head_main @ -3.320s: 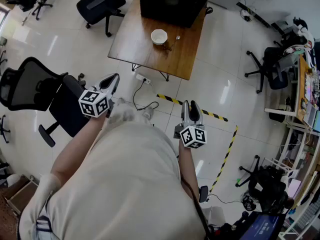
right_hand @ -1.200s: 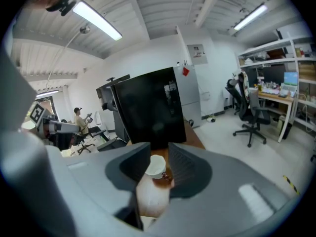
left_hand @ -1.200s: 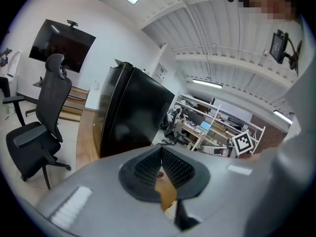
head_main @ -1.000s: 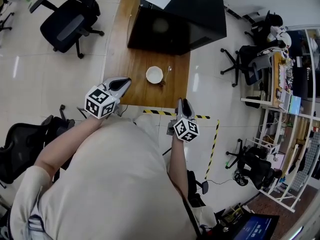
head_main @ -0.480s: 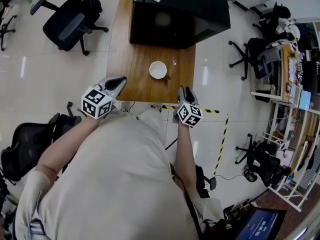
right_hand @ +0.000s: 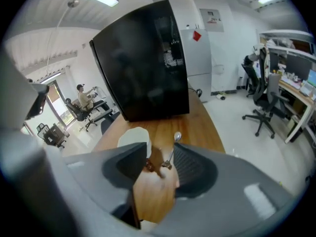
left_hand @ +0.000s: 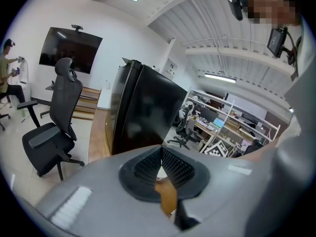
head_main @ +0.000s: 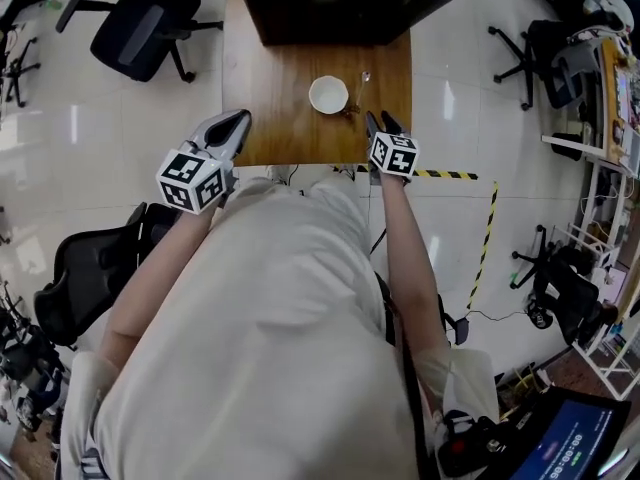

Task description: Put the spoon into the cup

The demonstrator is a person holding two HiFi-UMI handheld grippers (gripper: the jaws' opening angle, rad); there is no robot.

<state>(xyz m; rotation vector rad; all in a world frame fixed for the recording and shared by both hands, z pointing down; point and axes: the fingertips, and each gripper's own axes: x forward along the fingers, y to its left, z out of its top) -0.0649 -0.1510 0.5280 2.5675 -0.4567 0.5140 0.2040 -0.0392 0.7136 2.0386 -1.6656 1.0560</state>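
Spoon (head_main: 359, 93) lies just right of cup (head_main: 329, 94), long axis front-to-back, bowl pointing away from the person; right gripper (head_main: 381, 118) jaws, just opening, stand apart and empty; left gripper (head_main: 240, 118) jaws meet.

I am standing on glossy white floor tiles (head_main: 90, 138), facing a wooden table (head_main: 280, 108) carrying a large black box (head_main: 350, 3). Black office chairs (head_main: 140, 33) are standing around it. Yellow-black tape (head_main: 455, 175) is marking the floor at right.
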